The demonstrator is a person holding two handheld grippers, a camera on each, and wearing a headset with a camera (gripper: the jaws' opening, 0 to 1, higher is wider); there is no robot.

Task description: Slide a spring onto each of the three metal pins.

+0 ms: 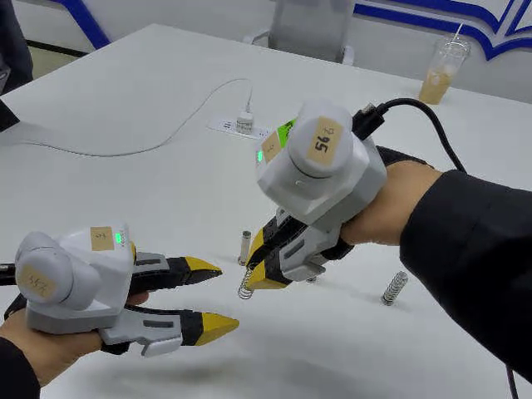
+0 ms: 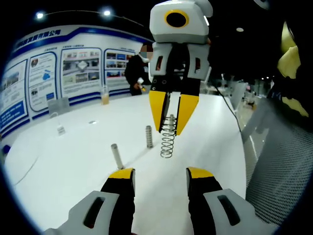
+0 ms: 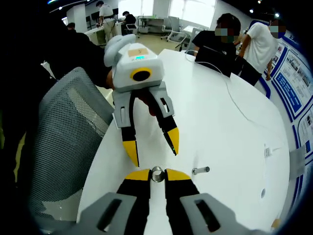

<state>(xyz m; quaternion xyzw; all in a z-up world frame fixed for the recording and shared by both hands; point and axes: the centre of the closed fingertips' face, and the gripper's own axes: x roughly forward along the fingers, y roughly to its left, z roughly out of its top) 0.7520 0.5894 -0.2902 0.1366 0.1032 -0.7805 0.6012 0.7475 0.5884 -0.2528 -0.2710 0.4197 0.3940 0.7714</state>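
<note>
My right gripper (image 1: 253,274) points down at the white table (image 1: 166,183), shut on the upper end of a small wire spring (image 1: 246,288) that hangs from its yellow tips. In the left gripper view the same spring (image 2: 167,144) dangles just right of two upright metal pins (image 2: 149,136) (image 2: 116,155). One pin (image 1: 245,247) stands just behind the held spring. Another spring (image 1: 394,288) lies on the table to the right. My left gripper (image 1: 212,297) is open and holds nothing, its tips facing the right gripper from the left.
A white cable and a socket block (image 1: 243,125) lie further back on the table. A drink cup (image 1: 440,71) stands at the far right edge. A mesh chair (image 3: 68,127) is beside the table, and people stand in the background.
</note>
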